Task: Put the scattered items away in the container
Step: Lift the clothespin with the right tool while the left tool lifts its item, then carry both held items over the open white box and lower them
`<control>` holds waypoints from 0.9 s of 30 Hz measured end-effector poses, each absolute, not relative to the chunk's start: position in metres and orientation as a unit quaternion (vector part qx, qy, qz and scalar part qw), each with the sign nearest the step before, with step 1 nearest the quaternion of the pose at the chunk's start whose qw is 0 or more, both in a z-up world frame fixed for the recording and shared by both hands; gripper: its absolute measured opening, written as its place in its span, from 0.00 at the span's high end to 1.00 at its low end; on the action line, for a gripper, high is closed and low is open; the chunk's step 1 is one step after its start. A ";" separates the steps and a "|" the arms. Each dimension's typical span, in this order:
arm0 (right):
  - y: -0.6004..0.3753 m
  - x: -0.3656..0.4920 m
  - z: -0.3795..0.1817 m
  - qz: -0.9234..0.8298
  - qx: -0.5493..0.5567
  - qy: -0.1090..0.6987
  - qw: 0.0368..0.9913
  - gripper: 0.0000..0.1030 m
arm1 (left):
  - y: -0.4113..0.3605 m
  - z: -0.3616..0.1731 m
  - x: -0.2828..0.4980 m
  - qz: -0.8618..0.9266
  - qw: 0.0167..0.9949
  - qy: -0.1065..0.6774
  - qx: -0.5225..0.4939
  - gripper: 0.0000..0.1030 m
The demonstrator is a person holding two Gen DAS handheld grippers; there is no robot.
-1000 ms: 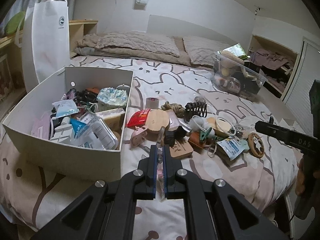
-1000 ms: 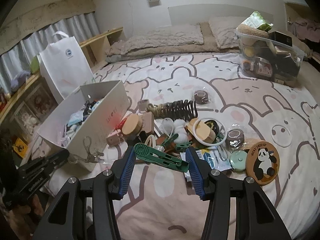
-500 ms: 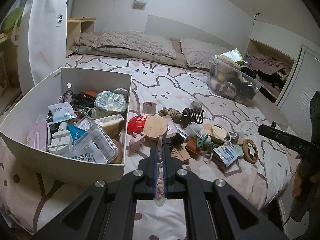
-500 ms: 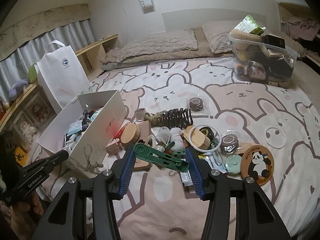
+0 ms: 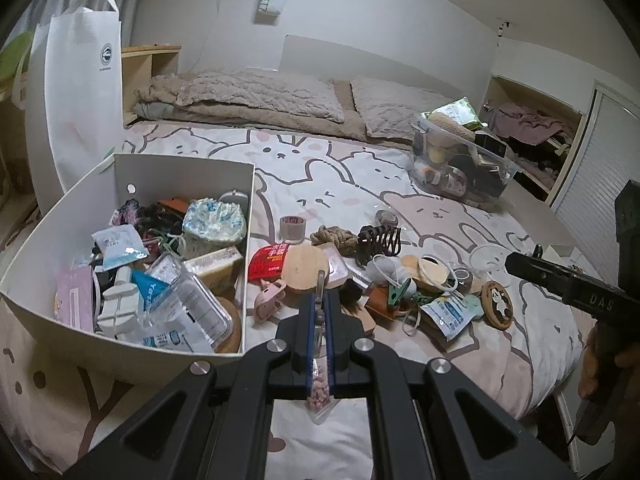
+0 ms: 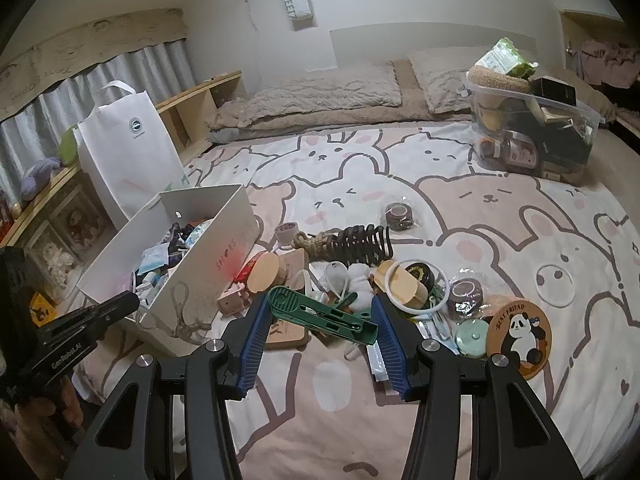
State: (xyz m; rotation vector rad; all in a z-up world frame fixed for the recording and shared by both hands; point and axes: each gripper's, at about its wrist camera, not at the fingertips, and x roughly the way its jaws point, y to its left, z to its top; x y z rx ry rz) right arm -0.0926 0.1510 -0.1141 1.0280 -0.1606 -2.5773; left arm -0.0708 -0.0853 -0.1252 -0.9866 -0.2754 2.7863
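My left gripper (image 5: pixel 319 308) is shut on a small clear bag of pink beads (image 5: pixel 319 390), held edge-on between the blue pads, to the right of the white box (image 5: pixel 60 208) full of small items. My right gripper (image 6: pixel 320 312) is shut on a green plastic tool (image 6: pixel 320 314) that spans crosswise between its blue pads, above the pile on the bed. Scattered items lie in that pile: a black claw hair clip (image 6: pixel 360 242), a wooden lid (image 5: pixel 305 267), a panda coaster (image 6: pixel 518 336), a tape roll (image 5: pixel 293 227). The white box (image 6: pixel 208 248) stands left of the pile.
A clear bin (image 6: pixel 532 132) packed with things stands far right on the bed. A white tote bag (image 5: pixel 80 92) leans behind the box. Pillows (image 5: pixel 260 94) lie at the headboard. The other hand-held gripper (image 5: pixel 568 292) shows at the right edge, a person's hand below it.
Both views have drawn back and risen slightly from the bed. The bead bag now hangs lower out of my left pads. The green tool stays gripped the same way.
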 end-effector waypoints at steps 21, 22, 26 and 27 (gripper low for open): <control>0.140 -0.103 -0.071 -0.923 0.331 -0.061 0.187 0.49 | -0.095 -0.065 -0.091 0.954 0.096 -0.079 -0.273 0.95; 0.137 -0.104 -0.069 -0.923 0.329 -0.064 0.191 0.49 | -0.096 -0.061 -0.092 0.955 0.094 -0.079 -0.270 0.95; 0.124 -0.105 -0.061 -0.923 0.322 -0.064 0.202 0.49 | -0.110 -0.050 -0.093 0.957 0.091 -0.088 -0.261 0.95; 0.120 -0.105 -0.058 -0.923 0.319 -0.064 0.205 0.49 | -0.114 -0.048 -0.094 0.957 0.091 -0.094 -0.260 0.95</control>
